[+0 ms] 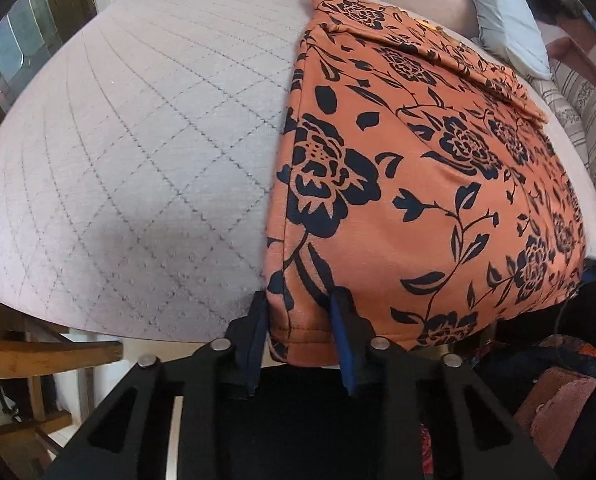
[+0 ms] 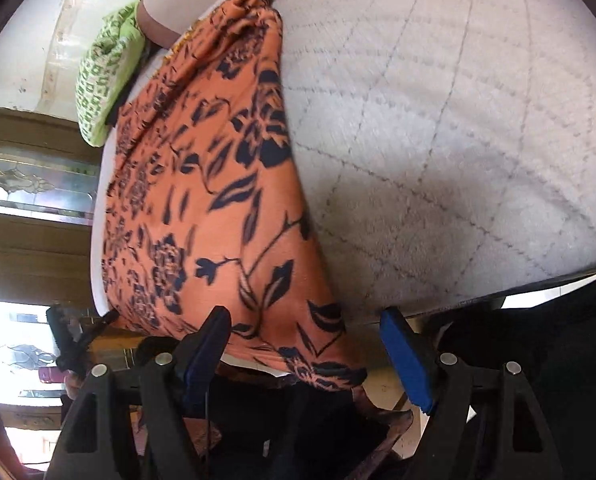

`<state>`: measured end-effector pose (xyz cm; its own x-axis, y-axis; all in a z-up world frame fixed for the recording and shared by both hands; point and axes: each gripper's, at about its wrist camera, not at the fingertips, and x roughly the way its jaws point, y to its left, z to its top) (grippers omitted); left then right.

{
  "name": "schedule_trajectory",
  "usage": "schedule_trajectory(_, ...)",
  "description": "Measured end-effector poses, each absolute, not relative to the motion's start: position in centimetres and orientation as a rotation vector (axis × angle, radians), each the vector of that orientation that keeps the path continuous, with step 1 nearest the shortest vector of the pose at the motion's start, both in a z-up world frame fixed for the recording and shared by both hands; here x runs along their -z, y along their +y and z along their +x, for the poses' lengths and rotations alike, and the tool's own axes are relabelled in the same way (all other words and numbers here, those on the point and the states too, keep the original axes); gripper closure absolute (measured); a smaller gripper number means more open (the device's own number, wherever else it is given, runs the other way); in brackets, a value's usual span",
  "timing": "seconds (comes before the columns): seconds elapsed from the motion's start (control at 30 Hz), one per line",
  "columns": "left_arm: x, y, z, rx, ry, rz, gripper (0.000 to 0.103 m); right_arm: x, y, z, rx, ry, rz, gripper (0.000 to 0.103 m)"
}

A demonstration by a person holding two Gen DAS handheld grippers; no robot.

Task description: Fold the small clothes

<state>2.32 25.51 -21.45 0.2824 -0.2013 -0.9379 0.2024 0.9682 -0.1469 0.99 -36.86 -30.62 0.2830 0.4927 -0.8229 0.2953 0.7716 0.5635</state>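
Left gripper, jaws partly closed, straddles the hem corner of the orange floral garment at lower centre; firm pinch unclear. Right gripper gapes wide over the garment's corner, on the quilted mat.

In the right wrist view we see the orange floral garment smeared by motion blur. Its near hem disappears behind the right tongs. The green patterned cloth lies partly hidden behind it.
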Motion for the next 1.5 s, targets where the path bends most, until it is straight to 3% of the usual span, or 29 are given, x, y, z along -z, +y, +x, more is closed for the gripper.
schedule_trajectory(0.1, 21.5, 25.8, 2.4, 0.300, 1.257, -0.038, 0.057, 32.6, -35.8, 1.2, -0.157, 1.399, 0.721, 0.026)
schedule_trajectory(0.17, 21.4, 25.9, 2.0, 0.304, 1.251, -0.016, 0.057, 33.6, -35.3, 1.2, -0.147, 1.443, 0.698, 0.038)
schedule_trajectory(0.2, 21.3, 26.0, 1.8, 0.305, 1.246, -0.004, 0.057, 33.7, -35.0, 1.3, -0.176, 1.437, 0.708, 0.053)
schedule_trajectory(0.23, 21.2, 26.0, 1.6, 0.301, 1.238, 0.008, 0.065, 33.4, -34.7, 1.4, -0.199, 1.420, 0.706, 0.070)
schedule_trajectory(0.27, 21.1, 26.1, 1.4, 0.292, 1.232, 0.025, 0.078, 32.8, -34.1, 1.4, -0.220, 1.400, 0.672, 0.076)
schedule_trajectory(0.33, 21.2, 26.2, 1.7, 0.291, 1.230, 0.009, 0.088, 31.5, -32.8, 1.5, -0.219, 1.392, 0.560, 0.088)
schedule_trajectory(0.4, 21.2, 27.0, 1.9, 0.303, 1.230, -0.048, 0.093, 30.2, -32.1, 1.4, -0.244, 1.367, 0.535, 0.092)
schedule_trajectory(0.67, 18.8, 29.8, 1.3, 0.323, 1.169, -0.199, 0.095, 19.6, -32.7, 2.3, -0.410, 0.980, 0.615, 0.094)
schedule_trajectory(0.87, 16.2, 30.6, 1.4, 0.354, 1.090, -0.297, 0.095, 14.1, -33.7, 2.5, -0.461, 0.791, 0.673, 0.094)
schedule_trajectory(1.07, 15.2, 30.5, 1.8, 0.356, 1.068, -0.305, 0.095, 12.1, -34.9, 2.2, -0.464, 0.711, 0.732, 0.094)
schedule_trajectory(1.3, 21.4, 30.8, 1.2, 0.265, 1.286, -0.299, 0.095, 15.2, -35.0, 1.7, -0.415, 0.799, 0.731, 0.094)
schedule_trajectory(1.33, 22.0, 30.9, 0.9, 0.257, 1.310, -0.315, 0.093, 15.6, -35.1, 1.7, -0.414, 0.808, 0.739, 0.094)
schedule_trajectory(1.47, 22.6, 31.9, -0.8, 0.238, 1.320, -0.397, 0.065, 16.0, -35.1, 1.6, -0.412, 0.809, 0.743, 0.094)
schedule_trajectory(1.5, 22.4, 32.0, -1.1, 0.231, 1.304, -0.397, 0.063, 15.6, -35.2, 1.6, -0.420, 0.791, 0.744, 0.094)
